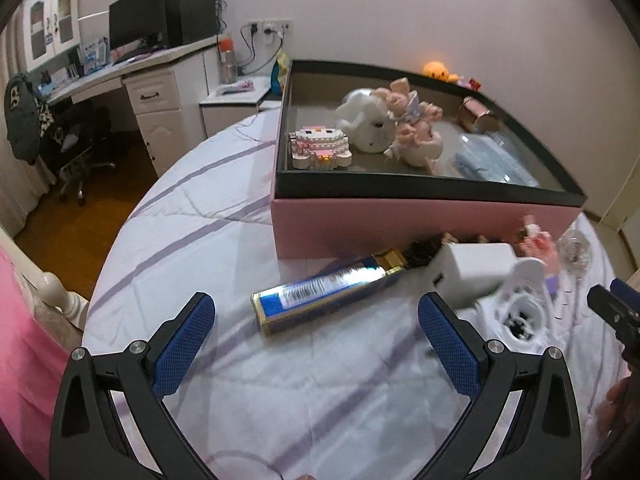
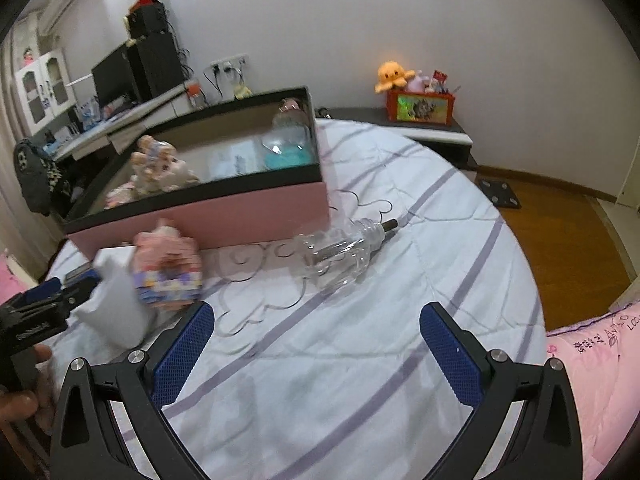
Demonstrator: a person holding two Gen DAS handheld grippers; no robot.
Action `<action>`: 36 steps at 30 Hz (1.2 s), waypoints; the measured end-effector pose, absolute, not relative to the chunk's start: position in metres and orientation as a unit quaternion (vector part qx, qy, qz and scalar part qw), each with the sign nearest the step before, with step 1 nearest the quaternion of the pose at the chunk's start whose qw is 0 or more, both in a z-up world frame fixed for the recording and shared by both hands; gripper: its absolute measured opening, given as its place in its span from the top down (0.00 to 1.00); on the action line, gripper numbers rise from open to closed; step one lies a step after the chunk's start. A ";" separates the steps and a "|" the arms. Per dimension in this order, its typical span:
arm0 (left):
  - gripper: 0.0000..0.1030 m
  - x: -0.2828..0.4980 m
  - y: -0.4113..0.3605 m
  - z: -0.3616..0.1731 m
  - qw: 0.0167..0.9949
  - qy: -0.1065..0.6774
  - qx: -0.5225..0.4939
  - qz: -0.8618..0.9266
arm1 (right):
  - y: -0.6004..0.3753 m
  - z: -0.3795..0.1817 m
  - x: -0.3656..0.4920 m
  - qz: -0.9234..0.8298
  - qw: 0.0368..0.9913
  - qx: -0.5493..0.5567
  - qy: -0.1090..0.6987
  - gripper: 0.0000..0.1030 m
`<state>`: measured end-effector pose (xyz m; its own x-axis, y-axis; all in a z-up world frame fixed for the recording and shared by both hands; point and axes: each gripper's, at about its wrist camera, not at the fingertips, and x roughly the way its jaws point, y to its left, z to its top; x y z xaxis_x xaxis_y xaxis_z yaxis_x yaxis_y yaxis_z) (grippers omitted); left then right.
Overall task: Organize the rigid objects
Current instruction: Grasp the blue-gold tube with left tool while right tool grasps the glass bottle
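Note:
A pink box with a black rim [image 1: 420, 220] [image 2: 208, 212] sits on the bed and holds a white plush, pink figurines, a brick-built toy [image 1: 320, 148] and a clear pack. In front of it lie a blue and gold tube box [image 1: 324, 292], a white box [image 1: 472, 272], a white perforated piece [image 1: 520, 304], a pink brick house [image 2: 168, 272] and a clear glass bulb with a wire [image 2: 344, 252]. My left gripper [image 1: 316, 320] hovers open just short of the tube box. My right gripper [image 2: 316, 328] is open above the sheet, short of the bulb.
The bed has a white sheet with purple stripes [image 1: 200, 240]. A white desk with a monitor [image 1: 136, 28] and a chair stand at the left. A low shelf with an orange plush and a red box [image 2: 420, 106] is at the back right. A pink quilt [image 2: 592, 380] lies at right.

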<state>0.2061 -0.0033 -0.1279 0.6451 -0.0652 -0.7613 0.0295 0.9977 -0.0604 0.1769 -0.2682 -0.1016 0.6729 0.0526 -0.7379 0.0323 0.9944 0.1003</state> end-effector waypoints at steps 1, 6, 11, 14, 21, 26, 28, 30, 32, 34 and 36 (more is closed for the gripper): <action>0.00 0.210 -0.005 -0.129 0.904 0.425 -0.019 -0.031 | -0.269 -0.103 0.181 0.004 0.912 0.051 0.408 0.00; 0.14 0.217 -0.014 -0.131 0.898 0.435 -0.011 -0.057 | -0.274 -0.110 0.201 -0.008 0.904 0.043 0.426 0.00; 0.40 0.211 -0.004 -0.129 0.901 0.426 -0.035 -0.074 | -0.279 -0.114 0.219 -0.022 0.898 0.027 0.438 0.00; 0.43 0.207 0.000 -0.128 0.901 0.422 -0.048 -0.084 | -0.280 -0.116 0.226 -0.024 0.896 0.027 0.443 0.00; 0.43 0.205 -0.006 -0.128 0.901 0.423 -0.036 -0.086 | -0.276 -0.118 0.235 -0.016 0.895 0.019 0.444 0.06; 0.33 0.212 -0.016 -0.127 0.899 0.427 -0.018 -0.096 | -0.271 -0.116 0.231 -0.003 0.899 0.011 0.438 0.34; 0.49 0.211 -0.018 -0.126 0.899 0.425 -0.018 -0.108 | -0.269 -0.115 0.228 0.004 0.900 0.011 0.436 0.38; 0.56 0.208 -0.018 -0.125 0.896 0.426 -0.020 -0.122 | -0.268 -0.114 0.226 0.008 0.900 0.011 0.435 0.38; 0.64 0.200 -0.019 -0.122 0.895 0.424 -0.016 -0.135 | -0.268 -0.113 0.224 0.013 0.901 0.012 0.434 0.38; 0.64 0.194 -0.020 -0.119 0.895 0.421 -0.016 -0.147 | -0.268 -0.113 0.221 0.016 0.901 0.014 0.433 0.38; 0.52 0.195 -0.022 -0.118 0.899 0.415 -0.008 -0.137 | -0.268 -0.113 0.221 0.016 0.901 0.014 0.433 0.38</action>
